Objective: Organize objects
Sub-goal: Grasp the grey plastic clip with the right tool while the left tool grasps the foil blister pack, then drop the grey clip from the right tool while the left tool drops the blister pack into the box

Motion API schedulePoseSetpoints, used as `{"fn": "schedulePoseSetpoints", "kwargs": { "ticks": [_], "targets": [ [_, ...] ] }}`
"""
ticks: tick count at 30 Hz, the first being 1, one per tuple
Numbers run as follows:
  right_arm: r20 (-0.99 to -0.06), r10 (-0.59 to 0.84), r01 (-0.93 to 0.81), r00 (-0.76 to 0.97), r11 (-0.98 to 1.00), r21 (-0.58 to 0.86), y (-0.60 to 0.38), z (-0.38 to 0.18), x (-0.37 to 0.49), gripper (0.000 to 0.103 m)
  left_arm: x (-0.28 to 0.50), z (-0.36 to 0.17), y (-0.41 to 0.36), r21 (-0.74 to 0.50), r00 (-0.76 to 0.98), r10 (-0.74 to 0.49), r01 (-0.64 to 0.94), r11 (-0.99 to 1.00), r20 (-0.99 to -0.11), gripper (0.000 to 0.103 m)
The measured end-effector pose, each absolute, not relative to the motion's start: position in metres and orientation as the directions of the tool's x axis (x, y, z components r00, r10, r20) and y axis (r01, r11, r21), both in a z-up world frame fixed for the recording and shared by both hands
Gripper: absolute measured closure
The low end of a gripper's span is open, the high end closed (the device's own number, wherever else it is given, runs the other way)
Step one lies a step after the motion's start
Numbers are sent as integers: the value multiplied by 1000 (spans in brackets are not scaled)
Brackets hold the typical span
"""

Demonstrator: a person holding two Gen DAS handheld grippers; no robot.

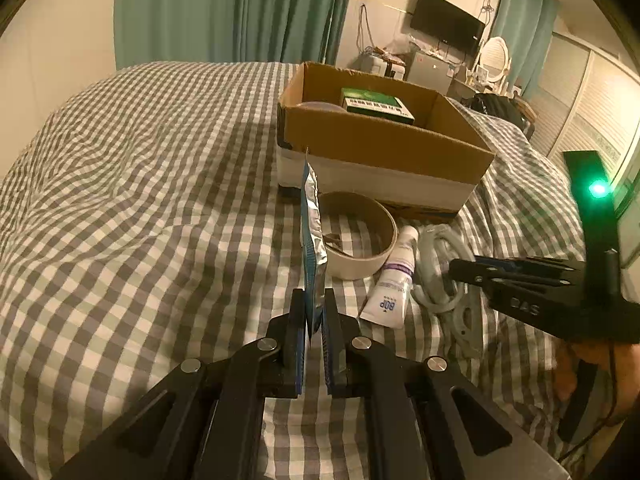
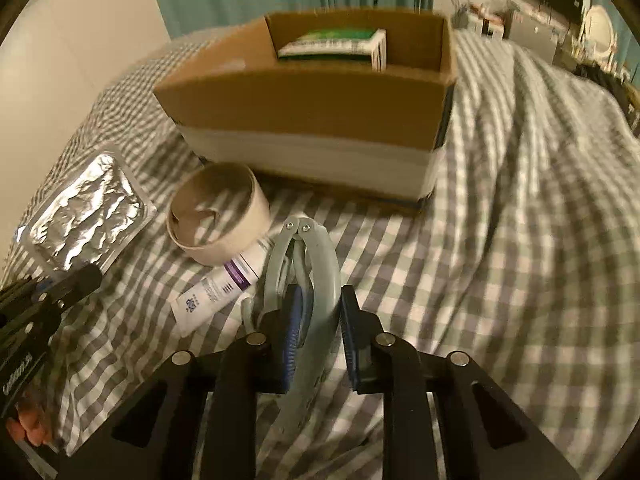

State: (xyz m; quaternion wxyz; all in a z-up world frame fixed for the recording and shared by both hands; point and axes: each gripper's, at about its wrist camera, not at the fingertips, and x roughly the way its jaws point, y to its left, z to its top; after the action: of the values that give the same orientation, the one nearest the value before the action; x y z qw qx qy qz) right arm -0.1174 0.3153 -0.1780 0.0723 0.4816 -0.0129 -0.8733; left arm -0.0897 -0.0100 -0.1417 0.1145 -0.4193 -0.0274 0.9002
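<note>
My left gripper (image 1: 314, 312) is shut on a foil blister pack (image 1: 313, 232), held upright and edge-on above the bed; in the right wrist view the foil blister pack (image 2: 88, 216) shows its silver face beside the left gripper (image 2: 86, 276). My right gripper (image 2: 320, 320) is open and straddles one pale handle of a hinged grey tool (image 2: 316, 256) lying on the cover. The right gripper (image 1: 460, 268) also reaches over the hinged grey tool (image 1: 444, 284) in the left wrist view. A tape roll (image 2: 218, 212) and a white tube (image 2: 224, 284) lie just left of it.
An open cardboard box (image 1: 380, 148) stands behind the items on the checked bed cover (image 1: 140, 200), with a green carton (image 1: 376, 104) inside. Teal curtains (image 1: 240, 12) hang behind; a television (image 1: 448, 24) and furniture stand far right. A hand (image 2: 28, 428) grips the left handle.
</note>
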Motion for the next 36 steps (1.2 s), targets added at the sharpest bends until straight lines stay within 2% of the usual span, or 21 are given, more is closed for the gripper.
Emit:
{"fn": "schedulePoseSetpoints", "kwargs": {
  "ticks": [2, 10, 16, 21, 26, 32, 36],
  "targets": [
    [-817, -156, 126, -554, -987, 103, 317, -167, -112, 92, -90, -137, -10, -146, -630, 231, -184, -972, -742, 96],
    [-736, -159, 161, -658, -985, 68, 317, -115, -88, 92, -103, -103, -6, -157, -659, 263, -216, -964, -705, 96],
    [-641, -142, 158, -754, -987, 33, 321, -46, -115, 92, -131, -59, 9, -112, -711, 268, -259, -959, -650, 96],
    [-603, -116, 148, -789, -989, -3, 327, -12, -155, 92, -168, -34, 26, -76, -739, 268, -283, -956, -619, 96],
    [-608, -131, 170, -783, -986, -5, 322, -13, -194, 92, -210, -34, 37, -77, -734, 279, -297, -952, -619, 96],
    [-673, -164, 189, -721, -981, 35, 316, -57, -237, 92, -254, -72, 47, -95, -684, 286, -303, -948, -672, 96],
    [-675, -207, 191, -709, -977, 99, 325, -72, -249, 92, -272, -88, 49, -101, -660, 291, -311, -945, -693, 96]
  ]
}}
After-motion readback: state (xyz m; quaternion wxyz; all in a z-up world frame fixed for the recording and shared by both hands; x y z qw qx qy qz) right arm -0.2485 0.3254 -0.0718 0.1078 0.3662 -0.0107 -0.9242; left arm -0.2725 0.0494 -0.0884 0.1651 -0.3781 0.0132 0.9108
